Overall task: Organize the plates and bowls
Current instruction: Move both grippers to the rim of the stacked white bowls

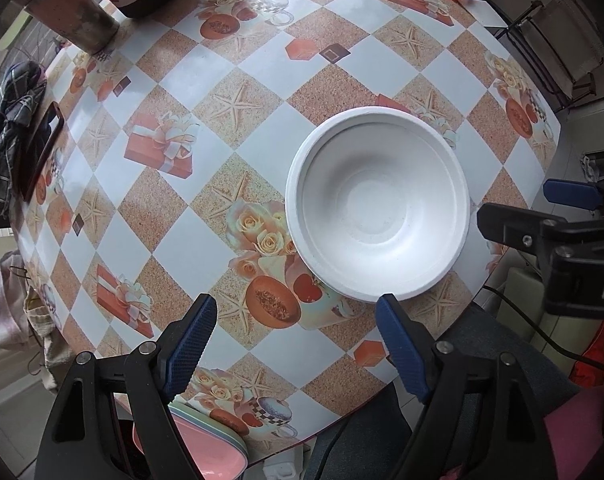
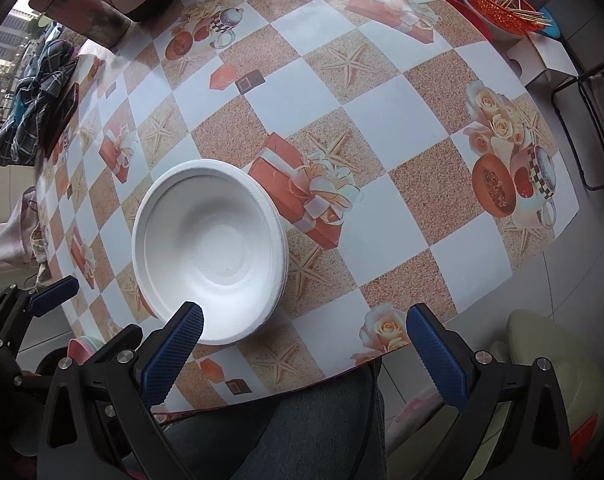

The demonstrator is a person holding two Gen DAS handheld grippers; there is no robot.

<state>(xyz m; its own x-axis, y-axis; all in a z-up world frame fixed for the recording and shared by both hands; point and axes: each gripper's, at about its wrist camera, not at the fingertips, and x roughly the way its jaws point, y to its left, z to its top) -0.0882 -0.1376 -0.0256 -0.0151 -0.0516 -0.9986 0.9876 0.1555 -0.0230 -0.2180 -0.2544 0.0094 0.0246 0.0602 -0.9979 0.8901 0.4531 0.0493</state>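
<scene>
- One white bowl (image 1: 378,204) sits upright and empty on the table (image 1: 261,92), near the near edge; both views show it.
- Left tool (image 1: 296,322) hangs above the table with its jaws spread wide and nothing between them; its right fingertip (image 1: 386,306) lies just over the bowl's near rim in the picture.
- Right tool (image 2: 305,326) is spread wide too and grips nothing; its left fingertip (image 2: 189,316) overlaps the bowl's near rim in that view.
- Left view alone shows a pink dish (image 1: 205,444) below the near table edge, and the right tool at the right border.
- Right view alone shows a full orange basket (image 2: 498,4) of sticks at the far right, and a pale green seat (image 2: 558,364) near right.
- A dark phone (image 1: 41,148) and checked cloth (image 1: 9,128) lie at the left edge in both.
</scene>
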